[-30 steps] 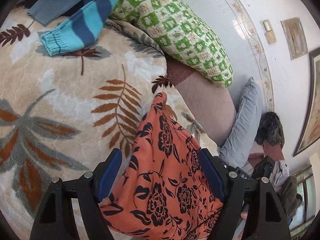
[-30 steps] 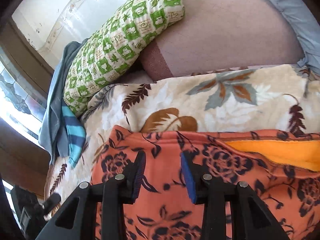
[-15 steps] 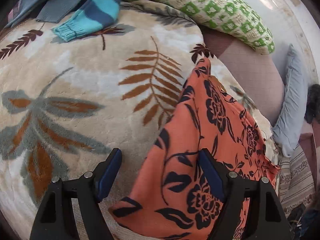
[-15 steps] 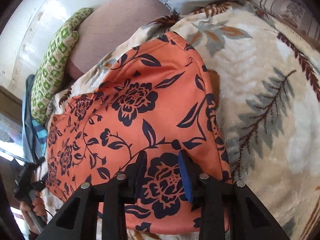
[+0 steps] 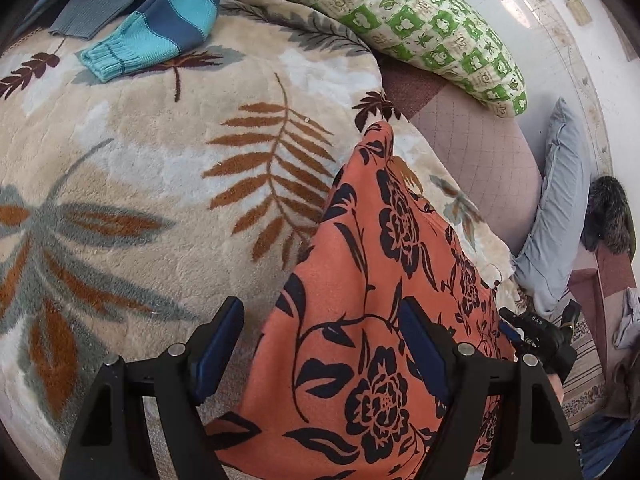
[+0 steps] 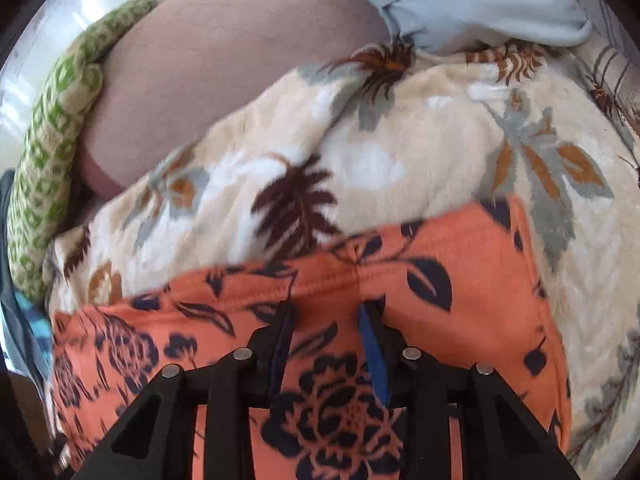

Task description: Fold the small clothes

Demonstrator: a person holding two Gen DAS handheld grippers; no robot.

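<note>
An orange garment with dark navy flowers lies on a cream leaf-patterned blanket. In the left wrist view it runs from between my fingers up to a pointed corner. My left gripper is open wide above its near end, holding nothing. In the right wrist view the same garment spreads across the lower frame, its far edge lying on the blanket. My right gripper stands partly open over the cloth, its jaws apart, with no cloth pinched between them.
A striped blue sweater sleeve and grey clothes lie at the back left. A green patterned pillow and a light blue pillow rest by the pink mattress. The other gripper shows at the right.
The left view has swung back so the garment lies between the open fingers again. The right gripper has dropped lower and closer to the garment's far edge; its jaws have opened slightly.
</note>
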